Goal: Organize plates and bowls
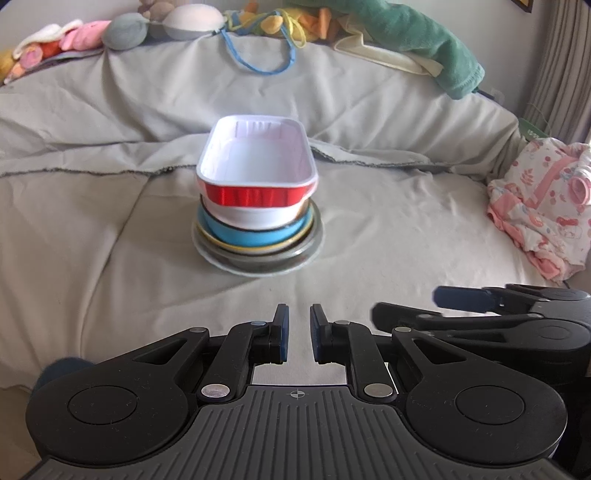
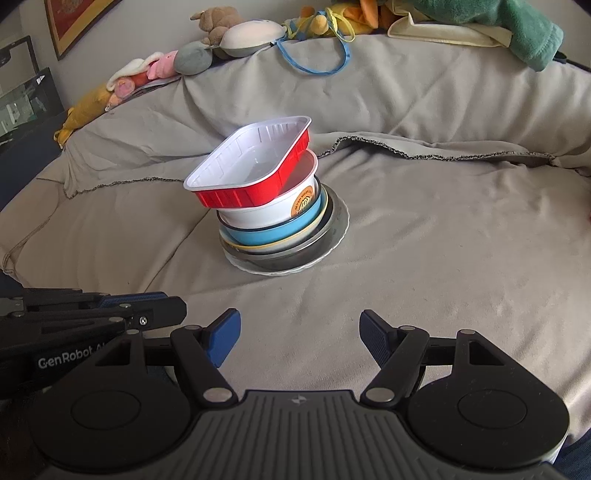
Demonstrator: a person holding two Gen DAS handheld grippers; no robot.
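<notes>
One stack of dishes stands on the grey bedsheet (image 1: pixel 110 221). On top sits a red foil tray (image 1: pixel 255 158) with a white inside, tilted a little. Under it come a white bowl (image 1: pixel 255 218), a blue bowl (image 1: pixel 251 238), a yellow-rimmed plate and a clear glass plate (image 1: pixel 258 267) at the bottom. The right wrist view shows the same tray (image 2: pixel 251 162), white bowl (image 2: pixel 266 214) and glass plate (image 2: pixel 338 229). My left gripper (image 1: pixel 298 328) is shut and empty, well short of the stack. Beside it my right gripper (image 2: pixel 300 325) stands open with nothing between its fingers.
Plush toys (image 1: pixel 125 31) and a bag with blue straps (image 1: pixel 258 55) line the bed's far edge. A green towel (image 1: pixel 424 40) lies at the back right, and pink clothing (image 1: pixel 543 206) is heaped at the right edge. A framed picture (image 2: pixel 74 18) leans at the far left.
</notes>
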